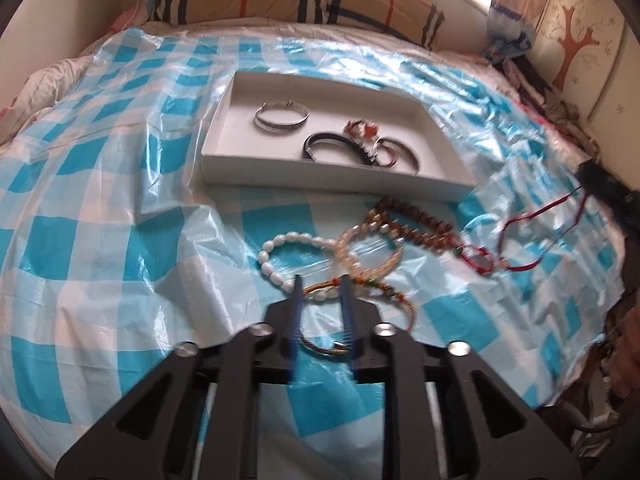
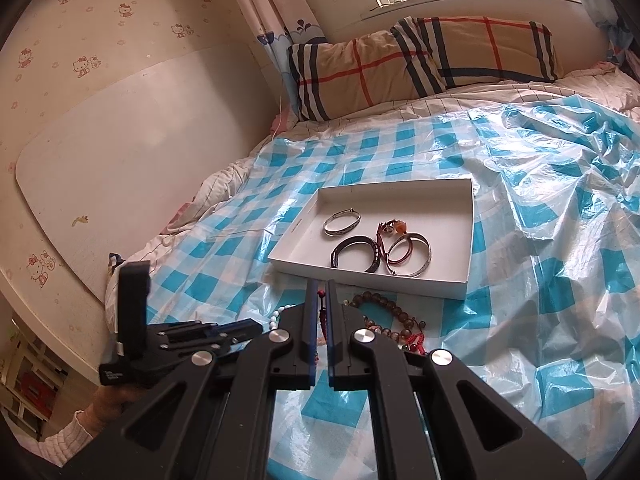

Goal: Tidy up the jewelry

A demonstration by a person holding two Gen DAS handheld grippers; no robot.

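While a blue-checked plastic sheet point(image 1: 100, 208) covers the bed, a white tray point(image 1: 328, 172) on it already holds several bangles; loose bracelets lie just before its near wall. The step in hand looks like picking the braided cord bracelet point(image 1: 320, 344), which calls for closing on one strand. The left tongs point(image 1: 322, 280) stand partly spread astride it, not pinching; the right tongs point(image 2: 320, 284) are pressed together, holding nothing I can make out
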